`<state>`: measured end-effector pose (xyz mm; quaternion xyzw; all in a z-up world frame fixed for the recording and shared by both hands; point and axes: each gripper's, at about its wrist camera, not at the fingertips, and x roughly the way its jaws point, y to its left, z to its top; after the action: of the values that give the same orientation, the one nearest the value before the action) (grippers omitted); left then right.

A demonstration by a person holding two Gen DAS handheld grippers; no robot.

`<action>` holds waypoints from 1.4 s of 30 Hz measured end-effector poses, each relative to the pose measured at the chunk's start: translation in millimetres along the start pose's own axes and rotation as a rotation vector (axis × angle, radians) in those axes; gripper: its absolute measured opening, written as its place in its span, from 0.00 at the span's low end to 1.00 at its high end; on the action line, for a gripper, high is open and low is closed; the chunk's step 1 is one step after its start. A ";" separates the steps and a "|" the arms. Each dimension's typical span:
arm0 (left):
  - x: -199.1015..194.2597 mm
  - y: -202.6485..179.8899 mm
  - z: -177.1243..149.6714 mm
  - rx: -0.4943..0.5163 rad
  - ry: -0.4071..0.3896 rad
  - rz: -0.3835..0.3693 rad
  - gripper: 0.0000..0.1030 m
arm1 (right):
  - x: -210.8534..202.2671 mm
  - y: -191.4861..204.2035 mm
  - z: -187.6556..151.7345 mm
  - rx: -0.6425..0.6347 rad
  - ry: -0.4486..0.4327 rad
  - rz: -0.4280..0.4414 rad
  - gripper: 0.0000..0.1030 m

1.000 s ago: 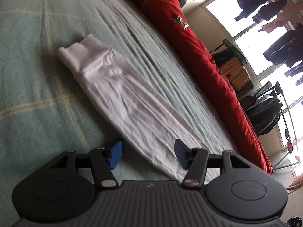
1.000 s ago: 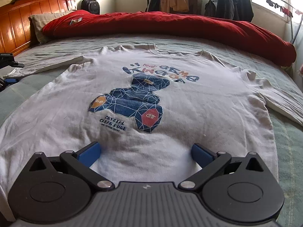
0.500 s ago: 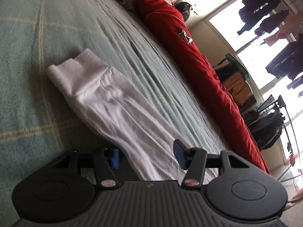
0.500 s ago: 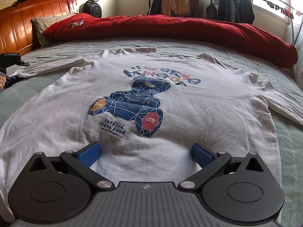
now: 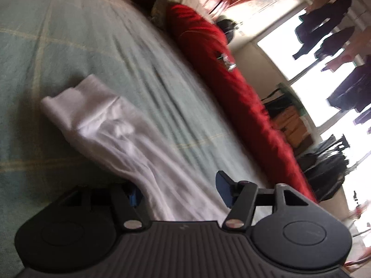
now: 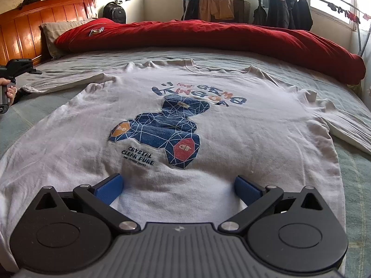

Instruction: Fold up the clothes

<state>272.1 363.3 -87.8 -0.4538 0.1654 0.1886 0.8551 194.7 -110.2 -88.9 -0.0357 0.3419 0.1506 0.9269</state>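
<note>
Sleeve [image 5: 120, 139] of the white sweatshirt [image 6: 208, 127], lying flat on the green bedspread [image 5: 69, 46], runs lengthwise from my left gripper [image 5: 178, 192] to its cuff at the far left. My left jaws have just been opening; the cloth passes between them, one blue pad tucked under its edge, neither pad pressing. My right gripper [image 6: 178, 188] hovers released over the near hem, the shirt body spread front-up beyond it, collar far. My left hand is the nearer to the sleeve, whose long axis lines up with those tongs, so I judge the fold starts there, carrying the sleeve rightward across the body.
</note>
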 end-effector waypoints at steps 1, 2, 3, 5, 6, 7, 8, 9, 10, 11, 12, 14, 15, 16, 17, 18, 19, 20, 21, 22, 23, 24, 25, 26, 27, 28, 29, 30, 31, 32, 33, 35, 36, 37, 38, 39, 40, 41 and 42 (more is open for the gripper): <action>-1.8 0.0 1.4 -0.011 -0.010 -0.016 0.60 | -0.1 0.2 -0.2 0.000 -0.002 0.000 1.00; -2.9 -0.7 2.6 -0.018 -0.016 -0.028 0.62 | -0.3 0.2 -0.4 -0.001 -0.003 0.000 1.00; -2.8 -2.9 3.8 -0.018 -0.018 -0.039 0.63 | -0.6 0.3 -0.6 -0.002 -0.004 0.000 1.00; -3.0 -7.6 6.0 -0.016 -0.022 -0.060 0.64 | -1.2 0.2 -0.9 -0.004 -0.006 0.000 1.00; -4.3 -10.3 6.7 -0.011 -0.025 -0.070 0.64 | -1.3 0.3 -1.0 -0.005 -0.008 0.000 1.00; -5.4 -13.5 7.5 -0.007 -0.028 -0.082 0.65 | -1.5 0.6 -1.2 -0.007 -0.010 0.000 1.00; -5.9 -17.9 8.2 -0.004 -0.030 -0.098 0.66 | -1.8 0.7 -1.3 -0.009 -0.012 0.001 1.00; -6.6 -22.4 8.8 0.001 -0.030 -0.113 0.67 | -2.3 0.6 -1.3 -0.010 -0.013 0.003 1.00; -7.7 -27.5 8.7 0.011 -0.029 -0.128 0.68 | -2.9 0.6 -1.3 -0.012 -0.015 0.005 1.00; -8.8 -32.5 8.6 0.021 -0.028 -0.143 0.69 | -3.5 0.6 -1.3 -0.013 -0.016 0.007 1.00; -10.1 -37.6 8.4 0.032 -0.026 -0.157 0.70 | -4.4 0.8 -1.4 -0.017 -0.018 0.011 1.00; -13.8 -47.6 7.2 0.056 -0.021 -0.183 0.71 | -6.8 1.8 -1.7 -0.027 -0.022 0.021 1.00; -14.9 -53.3 6.7 0.066 -0.018 -0.191 0.71 | -8.2 2.6 -1.7 -0.035 -0.024 0.027 1.00; -13.4 -61.5 5.7 0.073 -0.013 -0.199 0.71 | -9.9 3.6 -1.7 -0.042 -0.027 0.039 1.00; -14.4 -67.8 3.3 0.076 -0.007 -0.210 0.71 | -11.9 4.8 -1.7 -0.048 -0.031 0.054 1.00; -16.1 -72.7 1.2 0.079 -0.002 -0.220 0.72 | -13.9 5.9 -1.6 -0.055 -0.035 0.069 1.00; -17.9 -77.6 -0.9 0.083 0.003 -0.230 0.72 | -16.1 7.6 -1.6 -0.061 -0.041 0.084 1.00; -19.4 -82.6 -3.0 0.087 0.009 -0.239 0.72 | -18.4 9.5 -1.7 -0.067 -0.048 0.100 1.00; -20.5 -88.0 -5.4 0.095 0.013 -0.248 0.72 | -20.8 11.4 -1.7 -0.073 -0.054 0.116 1.00; -21.7 -94.2 -8.4 0.106 0.019 -0.257 0.72 | -22.8 13.3 -1.8 -0.079 -0.060 0.130 1.00; -22.8 -100.5 -11.3 0.116 0.025 -0.266 0.72 | -24.7 15.0 -2.2 -0.083 -0.065 0.140 1.00; -23.9 -106.7 -14.5 0.125 0.034 -0.276 0.72 | -26.7 16.5 -2.5 -0.087 -0.071 0.148 1.00; -24.6 -113.0 -17.9 0.133 0.048 -0.287 0.72 | -28.8 17.7 -2.7 -0.090 -0.074 0.154 1.00; -25.5 -119.3 -21.4 0.142 0.059 -0.297 0.71 | -30.8 18.7 -2.9 -0.096 -0.079 0.160 1.00; -26.8 -125.6 -24.9 0.153 0.066 -0.303 0.71 | -32.8 19.2 -2.8 -0.099 -0.084 0.163 1.00; -28.0 -132.3 -28.6 0.165 0.073 -0.310 0.71 | -34.7 19.5 -2.6 -0.100 -0.089 0.166 1.00; -29.2 -139.4 -32.7 0.176 0.083 -0.315 0.71 | -36.3 19.0 -2.2 -0.098 -0.092 0.170 1.00; -30.7 -145.7 -37.2 0.187 0.092 -0.319 0.71 | -37.7 18.1 -1.8 -0.095 -0.094 0.175 1.00; -31.2 -152.7 -41.5 0.198 0.099 -0.322 0.71 | -38.8 16.9 -1.6 -0.090 -0.095 0.180 1.00; -31.7 -159.7 -45.5 0.209 0.108 -0.326 0.71 | -39.3 15.5 -1.7 -0.084 -0.091 0.183 1.00; -31.8 -166.4 -48.9 0.217 0.118 -0.330 0.70 | -39.5 14.1 -1.8 -0.077 -0.084 0.184 1.00; -31.0 -179.6 -55.0 0.227 0.139 -0.340 0.70 | -38.3 11.2 -3.1 -0.066 -0.074 0.177 1.00; -30.5 -186.2 -58.0 0.231 0.148 -0.345 0.70 | -37.0 9.7 -3.7 -0.062 -0.067 0.171 1.00; -29.6 -192.7 -60.8 0.231 0.156 -0.350 0.70 | -35.8 8.3 -4.5 -0.057 -0.061 0.167 1.00; -28.8 -199.2 -63.6 0.230 0.164 -0.356 0.70 | -35.5 6.8 -5.1 -0.052 -0.059 0.168 1.00; -27.9 -205.7 -66.4 0.230 0.172 -0.362 0.70 | -35.8 5.2 -5.5 -0.046 -0.058 0.171 1.00; -27.0 -212.2 -69.5 0.228 0.180 -0.369 0.70 | -36.0 3.5 -5.8 -0.041 -0.056 0.174 1.00; -26.1 -218.1 -72.8 0.226 0.187 -0.376 0.70 | -36.5 2.2 -6.0 -0.036 -0.056 0.176 1.00; -25.6 -222.9 -75.8 0.227 0.193 -0.382 0.70 | -37.2 1.1 -5.9 -0.032 -0.056 0.178 1.00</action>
<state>346.6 180.1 42.5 -0.3937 0.1776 -0.0404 0.9010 163.9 -119.6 -69.4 -0.0157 0.3151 0.2388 0.9184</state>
